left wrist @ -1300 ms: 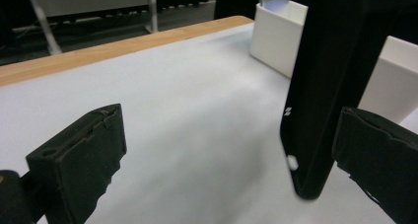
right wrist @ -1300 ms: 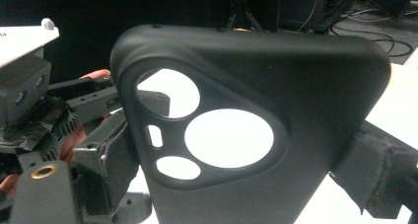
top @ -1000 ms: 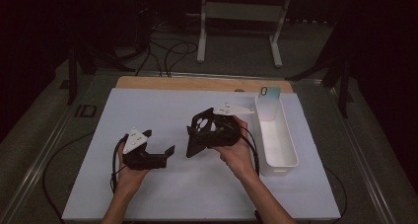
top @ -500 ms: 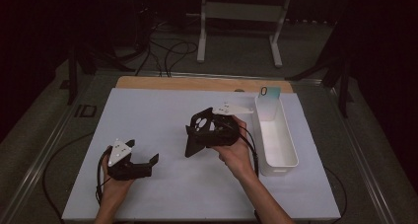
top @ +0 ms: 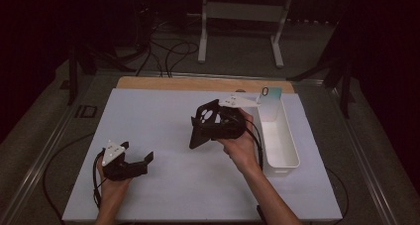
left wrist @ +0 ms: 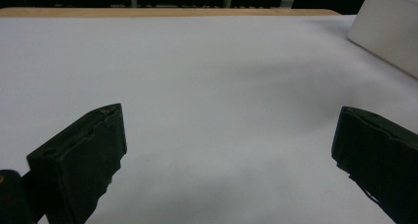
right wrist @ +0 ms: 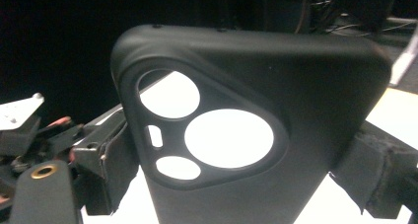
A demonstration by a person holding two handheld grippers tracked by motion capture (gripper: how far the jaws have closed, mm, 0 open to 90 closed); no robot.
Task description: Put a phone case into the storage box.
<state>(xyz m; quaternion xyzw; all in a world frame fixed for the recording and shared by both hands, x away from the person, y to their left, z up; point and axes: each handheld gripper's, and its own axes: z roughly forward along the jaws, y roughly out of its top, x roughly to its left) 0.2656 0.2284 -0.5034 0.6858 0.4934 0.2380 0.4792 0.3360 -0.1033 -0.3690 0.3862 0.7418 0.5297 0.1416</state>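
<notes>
A white sheet (top: 163,121) covers the table, and everything is placed against it. Near its middle the person's right hand (top: 240,148) holds the right gripper (top: 198,131) lifted above the sheet, its jaws pressed against the two sides of a black phone case (top: 210,121) — the case is clamped between them, tilted, with its camera cut-outs toward the far-left of the sheet. In the right gripper view the phone case (right wrist: 246,130) stands upright between the jaws, the bright sheet showing through its round openings.

Toward the sheet's near-left corner the left hand (top: 111,185) holds the left gripper (top: 143,160) low over the sheet. Its jaws stand wide apart with nothing between them; in the left gripper view the bare sheet (left wrist: 207,86) lies between the two black pads (left wrist: 81,160).

Along the sheet's right edge sits a long white bin (top: 280,138) — a small teal card (top: 271,93) stands at its far end. Beyond the sheet's far edge a strip of wooden board (top: 198,83) shows.
</notes>
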